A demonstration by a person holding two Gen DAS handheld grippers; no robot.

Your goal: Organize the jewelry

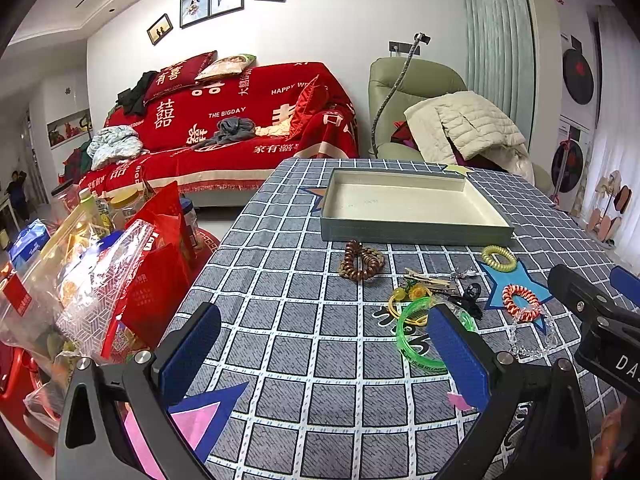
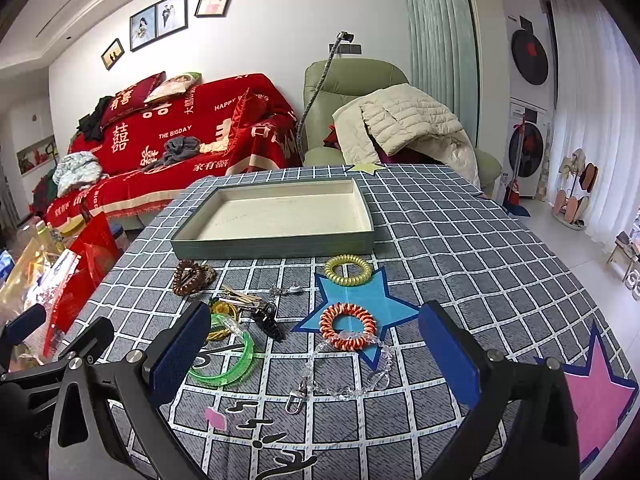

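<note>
An empty grey tray [image 1: 416,231] [image 2: 276,246] with a cream inside sits on the checked tablecloth. In front of it lie a brown bead bracelet [image 1: 361,265] [image 2: 192,276], a yellow coil hair tie [image 1: 498,258] [image 2: 347,270], an orange coil hair tie [image 1: 521,302] [image 2: 347,326], a green bangle [image 1: 416,336] [image 2: 228,364], a clear crystal chain [image 2: 352,376], black clips [image 2: 269,322] and wooden pegs [image 2: 242,299]. My left gripper [image 1: 324,360] is open and empty, its right finger over the green bangle. My right gripper [image 2: 316,360] is open and empty above the crystal chain.
Snack bags and bottles [image 1: 92,280] crowd the left of the table. A red-covered sofa [image 1: 224,128] and a green armchair [image 1: 420,108] with a jacket stand behind. The right gripper's body [image 1: 600,320] shows at the right edge of the left wrist view.
</note>
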